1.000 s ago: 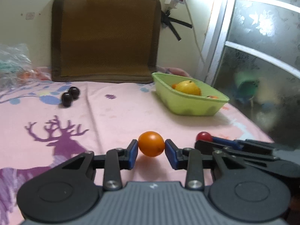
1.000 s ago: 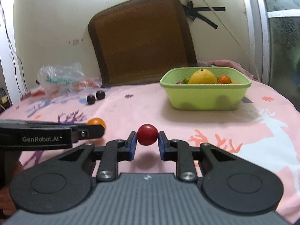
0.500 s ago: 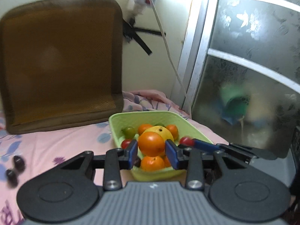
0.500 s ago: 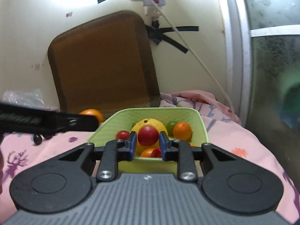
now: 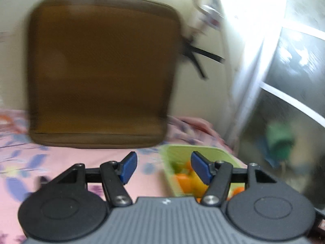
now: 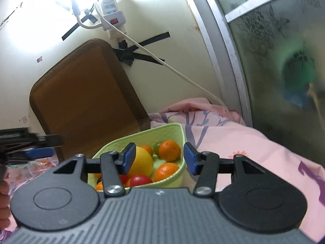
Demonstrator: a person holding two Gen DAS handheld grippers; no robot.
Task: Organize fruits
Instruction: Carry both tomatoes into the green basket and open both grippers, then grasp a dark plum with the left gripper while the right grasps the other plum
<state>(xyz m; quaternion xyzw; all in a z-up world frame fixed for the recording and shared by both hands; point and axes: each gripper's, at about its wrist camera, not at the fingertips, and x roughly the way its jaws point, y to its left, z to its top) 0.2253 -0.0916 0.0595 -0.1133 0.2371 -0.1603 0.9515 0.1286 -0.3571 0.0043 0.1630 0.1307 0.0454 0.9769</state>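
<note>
The green basket (image 6: 178,134) holds a big yellow fruit (image 6: 142,161), several oranges (image 6: 169,150) and a red tomato (image 6: 141,180). My right gripper (image 6: 159,158) hovers just above the basket, open, with nothing between its blue pads. In the blurred left wrist view the same basket (image 5: 213,150) lies low right, with orange fruit (image 5: 183,181) inside. My left gripper (image 5: 164,167) is open and empty, its right pad over the basket's near-left part. The left gripper (image 6: 36,152) also shows at the left edge of the right wrist view.
A brown cushion (image 5: 101,69) leans on the wall behind the pink printed bedsheet (image 5: 61,162). A power strip (image 6: 112,18) with a white cable hangs taped on the wall. A frosted glass door (image 6: 284,61) stands on the right. A hand (image 6: 4,203) shows at far left.
Both grippers have opened and let go: the orange and the red tomato are no longer between the pads, and a red tomato lies in the basket. The left view swings left, blurred.
</note>
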